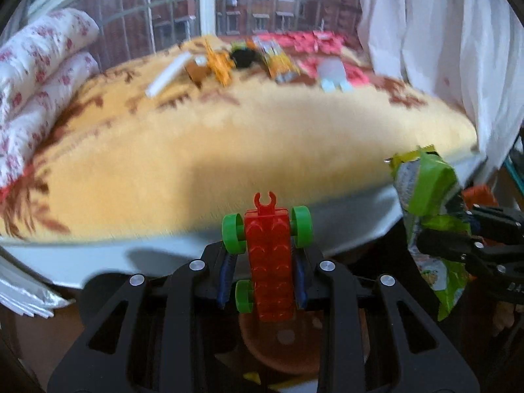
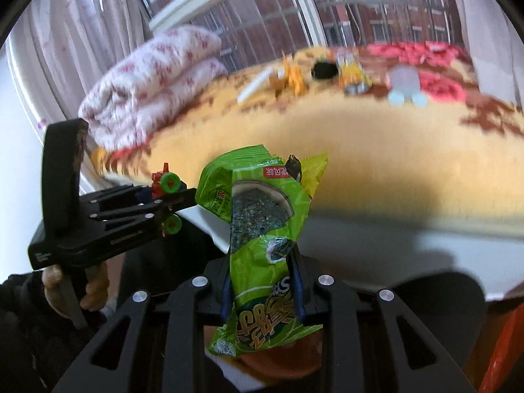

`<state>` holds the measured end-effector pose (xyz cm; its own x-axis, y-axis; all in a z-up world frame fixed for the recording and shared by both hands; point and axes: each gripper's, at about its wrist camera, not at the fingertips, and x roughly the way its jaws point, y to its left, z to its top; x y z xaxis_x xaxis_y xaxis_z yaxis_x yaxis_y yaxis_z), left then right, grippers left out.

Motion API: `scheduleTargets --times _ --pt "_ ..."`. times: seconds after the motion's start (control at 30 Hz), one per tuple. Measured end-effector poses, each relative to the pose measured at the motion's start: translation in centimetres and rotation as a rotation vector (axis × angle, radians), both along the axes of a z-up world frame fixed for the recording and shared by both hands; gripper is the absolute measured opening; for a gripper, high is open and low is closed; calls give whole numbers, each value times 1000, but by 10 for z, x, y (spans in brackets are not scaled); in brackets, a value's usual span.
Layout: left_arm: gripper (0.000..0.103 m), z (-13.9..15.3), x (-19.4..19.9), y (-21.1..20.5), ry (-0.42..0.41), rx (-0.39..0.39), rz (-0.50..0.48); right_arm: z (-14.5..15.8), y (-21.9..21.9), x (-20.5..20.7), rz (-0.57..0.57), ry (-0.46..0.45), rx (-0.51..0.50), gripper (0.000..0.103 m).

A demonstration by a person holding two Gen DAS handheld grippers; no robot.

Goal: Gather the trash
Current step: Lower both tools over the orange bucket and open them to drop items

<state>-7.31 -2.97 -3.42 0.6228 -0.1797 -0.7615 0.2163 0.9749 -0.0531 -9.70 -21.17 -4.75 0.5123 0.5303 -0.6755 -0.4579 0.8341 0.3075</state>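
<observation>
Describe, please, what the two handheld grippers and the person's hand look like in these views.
Both the left gripper and the right gripper are matte black, with cut-out linkage arms, silver round pivot screws and blue pads on the fingers. The left hand is bare below a dark sleeve. No cables show.

**A:** From where did the left wrist view look?

**B:** Along its black two-finger left gripper [image 1: 267, 255], from just off the near edge of the yellow fleece blanket with brown leaf pattern [image 1: 203, 150], facing the barred window [image 1: 157, 9].

**A:** And the right wrist view?

**B:** Likewise low and close, behind the right gripper [image 2: 262, 281], facing the same window [image 2: 376, 6]. Both shared the blanket [image 2: 376, 150], the folded white quilt with red flowers [image 1: 39, 75] [image 2: 147, 88], and each other's gripper at the frame edge [image 1: 458, 239] [image 2: 170, 203].
</observation>
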Motion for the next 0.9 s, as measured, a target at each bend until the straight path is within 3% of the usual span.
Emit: scheduleTargets --times 0.33,0.4,0.43,0.47,0.5,0.53,0.9 --pt "28 -61 -7 -9 186 12 -38 -44 5 -9 27 129 -63 28" --pt "29 -70 -7 -10 213 14 -51 -51 6 -6 24 158 -66 32" --pt "31 -76 -7 -12 238 17 -65 -57 7 -4 25 179 -69 35" --pt "45 -81 -5 -13 260 29 -63 -62 9 0 27 197 -82 52" --pt "66 -86 -4 -13 280 41 -57 -64 8 1 19 201 -90 64" --pt "70 -91 -3 -12 296 47 -50 -67 7 2 2 201 -94 63" --pt "70 -104 9 -6 345 33 -33 -76 -9 12 -46 234 -71 63"
